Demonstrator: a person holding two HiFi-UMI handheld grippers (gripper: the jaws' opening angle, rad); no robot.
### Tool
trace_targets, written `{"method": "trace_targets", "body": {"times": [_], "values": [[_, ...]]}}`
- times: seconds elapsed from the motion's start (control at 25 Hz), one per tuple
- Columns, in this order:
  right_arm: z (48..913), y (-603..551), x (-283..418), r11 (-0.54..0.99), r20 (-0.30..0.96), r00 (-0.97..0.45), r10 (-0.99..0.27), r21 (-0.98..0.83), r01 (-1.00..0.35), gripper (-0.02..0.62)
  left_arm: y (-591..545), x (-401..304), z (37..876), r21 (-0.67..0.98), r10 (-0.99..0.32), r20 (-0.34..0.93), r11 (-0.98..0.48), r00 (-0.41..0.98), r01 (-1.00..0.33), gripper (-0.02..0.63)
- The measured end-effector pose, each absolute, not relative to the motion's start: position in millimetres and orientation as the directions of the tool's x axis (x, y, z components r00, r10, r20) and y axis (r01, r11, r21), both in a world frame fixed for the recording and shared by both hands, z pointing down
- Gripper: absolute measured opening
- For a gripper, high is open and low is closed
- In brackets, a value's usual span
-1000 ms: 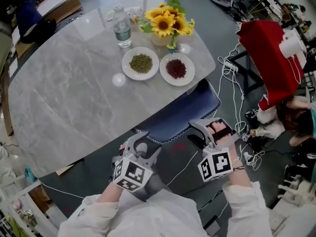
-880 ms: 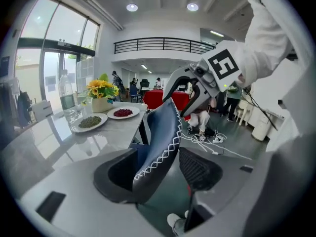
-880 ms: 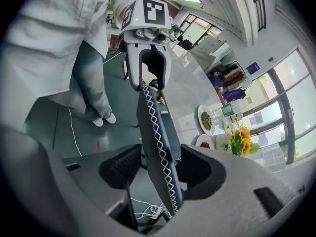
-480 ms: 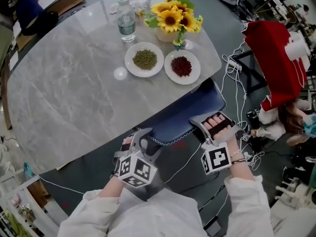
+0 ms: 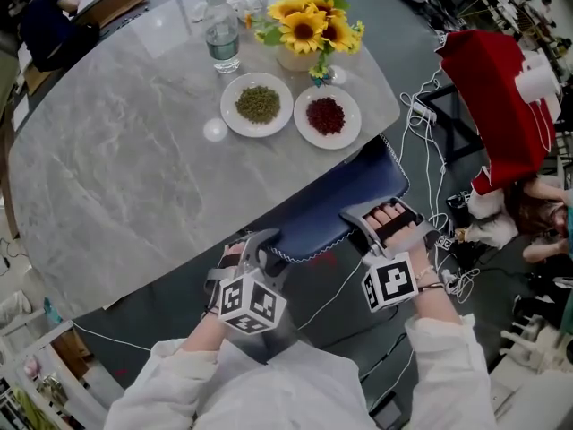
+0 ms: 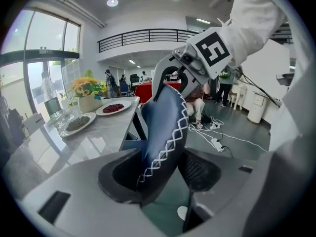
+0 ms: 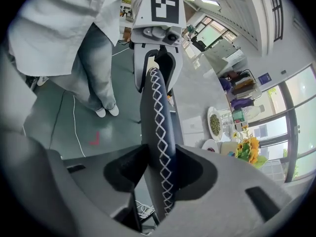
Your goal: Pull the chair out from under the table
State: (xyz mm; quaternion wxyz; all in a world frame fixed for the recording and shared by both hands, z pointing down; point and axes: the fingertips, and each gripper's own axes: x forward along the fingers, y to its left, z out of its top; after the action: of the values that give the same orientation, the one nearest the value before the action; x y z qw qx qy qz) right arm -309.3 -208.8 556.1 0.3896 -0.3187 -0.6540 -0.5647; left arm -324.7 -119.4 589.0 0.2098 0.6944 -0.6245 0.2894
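A dark blue chair with white cross-stitching is tucked under the grey marble table (image 5: 134, 168); its back (image 5: 331, 209) sticks out at the near edge. My left gripper (image 5: 253, 245) straddles the back's left corner, and my right gripper (image 5: 385, 222) straddles its right part. In the left gripper view the chair back (image 6: 163, 132) stands between the closing jaws of the left gripper (image 6: 163, 174), touching both pads. The right gripper view has the stitched edge (image 7: 157, 117) pinched between the closing jaws of the right gripper (image 7: 160, 174).
On the table stand a plate of green beans (image 5: 258, 104), a plate of red beans (image 5: 325, 116), a sunflower vase (image 5: 309, 30) and a water bottle (image 5: 221, 34). White cables (image 5: 430, 177) trail over the floor at right, near a red-draped object (image 5: 492, 97) and a seated person (image 5: 528, 231).
Both grippers have sunk onto the chair back's top edge, and their jaws now sit around it. The chair itself has not visibly moved.
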Motion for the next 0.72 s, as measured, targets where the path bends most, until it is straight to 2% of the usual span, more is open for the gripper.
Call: {"method": "trace_targets", "body": {"times": [0.72], "values": [[566.5,-210.6,-315.6,0.172,0.874,-0.485,-0.033,0.483,0.859,0.132,-119.6,-323.6,590.5,-0.040,-0.730,0.679,-0.141,0.077,-0.989,0.215]]}}
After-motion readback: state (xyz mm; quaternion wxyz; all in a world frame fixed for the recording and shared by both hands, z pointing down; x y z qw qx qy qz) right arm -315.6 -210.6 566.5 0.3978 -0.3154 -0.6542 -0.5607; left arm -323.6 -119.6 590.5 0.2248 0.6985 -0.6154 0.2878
